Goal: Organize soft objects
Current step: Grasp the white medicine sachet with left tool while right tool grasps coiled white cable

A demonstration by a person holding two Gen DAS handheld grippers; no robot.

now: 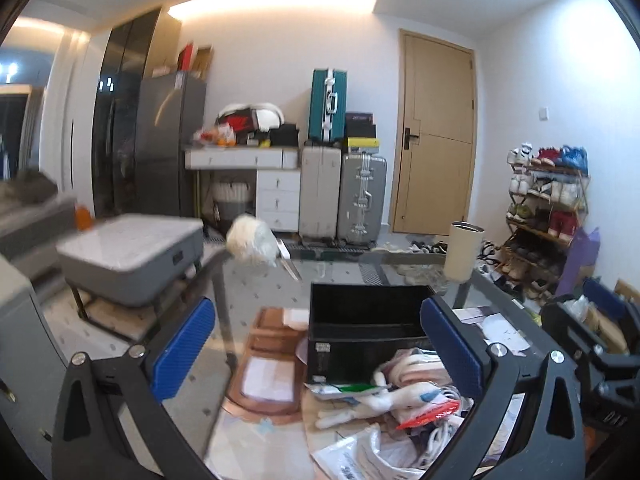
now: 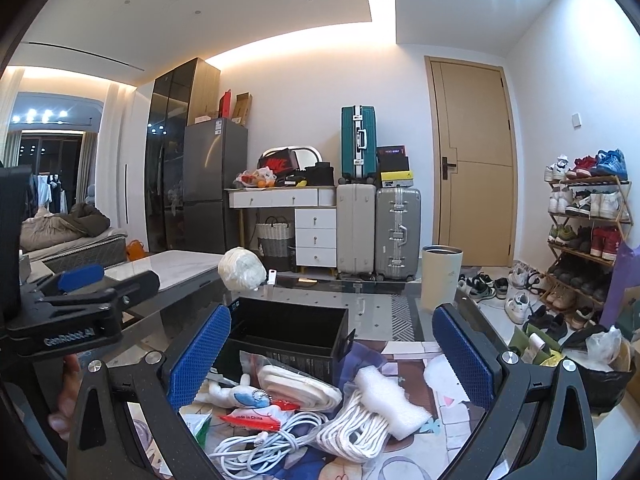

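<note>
Left gripper [image 1: 320, 348]: gaping wide, holding nothing.
Right gripper [image 2: 332, 356]: spreading wide, empty.
Black box [image 2: 288, 332]: one, sitting open.
Suitcases: three standing.

The left gripper [image 1: 320, 356] hangs over a glass table [image 1: 352, 268], its blue-padded jaws spread wide with nothing between them. Ahead of the jaws stands an open black box [image 1: 368, 332]. Just in front of the box, nearer the camera, lies a heap of soft things: a white plush toy [image 1: 384, 400], a coil of white cord [image 1: 436, 440] and plastic packets. Beyond the box, a fluffy white ball [image 1: 250, 240] rests near the table's far edge, and a cream cylinder [image 1: 464, 250] stands to the box's right.
</note>
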